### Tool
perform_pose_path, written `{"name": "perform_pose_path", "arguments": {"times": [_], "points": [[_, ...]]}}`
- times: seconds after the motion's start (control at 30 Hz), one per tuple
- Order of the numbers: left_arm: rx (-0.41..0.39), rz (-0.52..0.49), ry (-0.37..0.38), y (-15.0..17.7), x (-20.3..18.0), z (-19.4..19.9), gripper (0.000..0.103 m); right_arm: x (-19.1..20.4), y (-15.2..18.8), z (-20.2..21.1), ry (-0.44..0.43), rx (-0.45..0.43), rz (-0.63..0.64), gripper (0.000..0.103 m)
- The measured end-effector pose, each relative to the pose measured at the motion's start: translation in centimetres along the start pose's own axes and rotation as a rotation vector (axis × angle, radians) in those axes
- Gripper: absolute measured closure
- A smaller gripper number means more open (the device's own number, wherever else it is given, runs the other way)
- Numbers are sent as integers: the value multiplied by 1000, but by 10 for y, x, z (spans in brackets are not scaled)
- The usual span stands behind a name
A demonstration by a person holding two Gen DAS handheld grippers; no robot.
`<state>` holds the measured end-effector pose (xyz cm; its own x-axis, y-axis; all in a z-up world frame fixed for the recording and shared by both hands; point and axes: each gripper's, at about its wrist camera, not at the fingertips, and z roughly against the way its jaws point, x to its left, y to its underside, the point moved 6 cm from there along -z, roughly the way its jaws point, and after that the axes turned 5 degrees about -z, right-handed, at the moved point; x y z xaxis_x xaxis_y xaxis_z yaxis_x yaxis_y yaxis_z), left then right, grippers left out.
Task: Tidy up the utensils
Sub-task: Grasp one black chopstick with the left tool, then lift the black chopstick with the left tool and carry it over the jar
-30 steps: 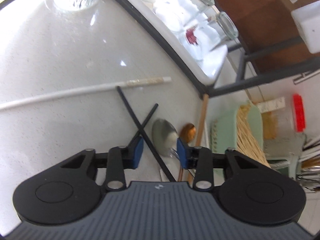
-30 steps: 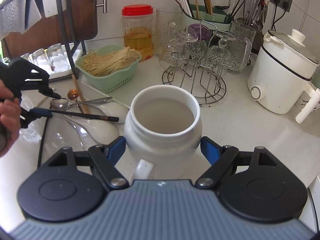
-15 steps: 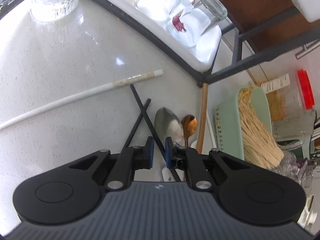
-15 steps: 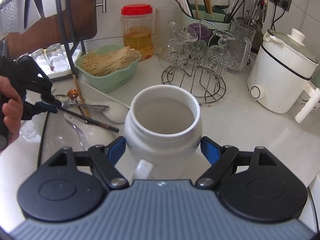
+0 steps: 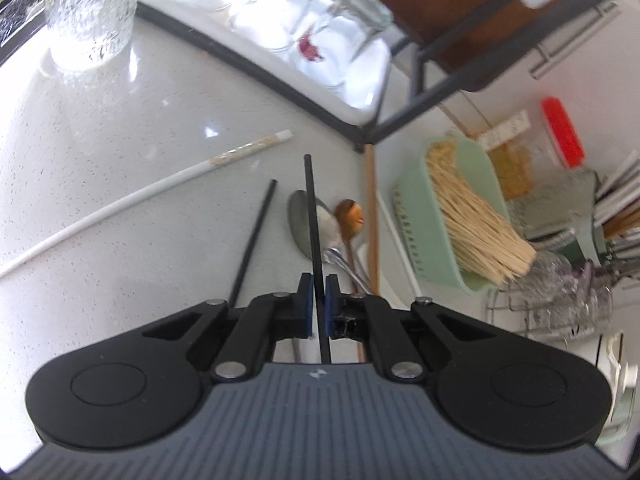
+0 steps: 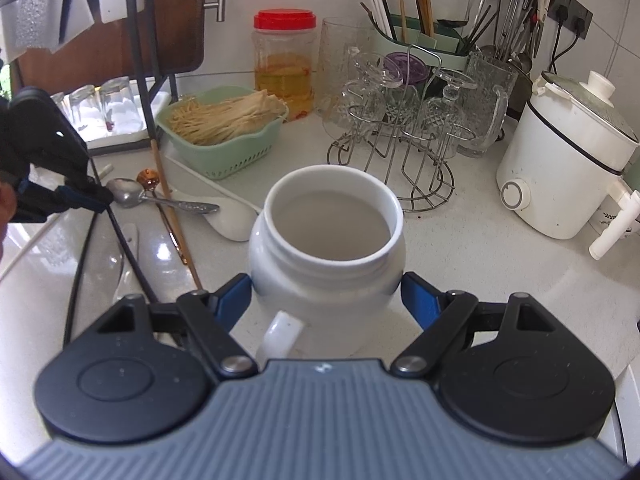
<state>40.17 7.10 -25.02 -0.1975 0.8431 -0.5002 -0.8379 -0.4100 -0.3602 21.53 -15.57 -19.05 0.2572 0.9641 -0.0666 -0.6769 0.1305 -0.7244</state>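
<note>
My left gripper [image 5: 316, 300] is shut on a black chopstick [image 5: 311, 216] that points forward over the counter; it also shows in the right wrist view [image 6: 100, 200] at the left. A second black chopstick [image 5: 256, 236] lies on the counter beside it. A metal spoon [image 5: 304, 220], a copper spoon [image 5: 350, 216], a wooden chopstick [image 5: 372, 216] and a white chopstick [image 5: 140, 196] lie nearby. My right gripper [image 6: 326, 300] has its blue pads on both sides of a white ceramic jar [image 6: 326, 240] with a handle.
A green basket of noodles [image 6: 224, 128], a red-lidded jar [image 6: 284, 64], a wire glass rack [image 6: 404, 120], a utensil holder [image 6: 416, 32] and a white cooker [image 6: 564, 160] stand behind. A black-framed dish rack with glasses [image 5: 320, 40] is at the left.
My left gripper has closed on the black chopstick and lifted it, so it now points straight ahead. The right gripper and jar have not moved.
</note>
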Motion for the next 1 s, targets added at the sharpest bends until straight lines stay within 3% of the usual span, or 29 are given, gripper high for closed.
{"name": "perform_pose_path", "arguments": {"times": [1.0], "points": [[-222,-312,116,43,-77,112,98,2,13,16,-119,-42,108,20]]}}
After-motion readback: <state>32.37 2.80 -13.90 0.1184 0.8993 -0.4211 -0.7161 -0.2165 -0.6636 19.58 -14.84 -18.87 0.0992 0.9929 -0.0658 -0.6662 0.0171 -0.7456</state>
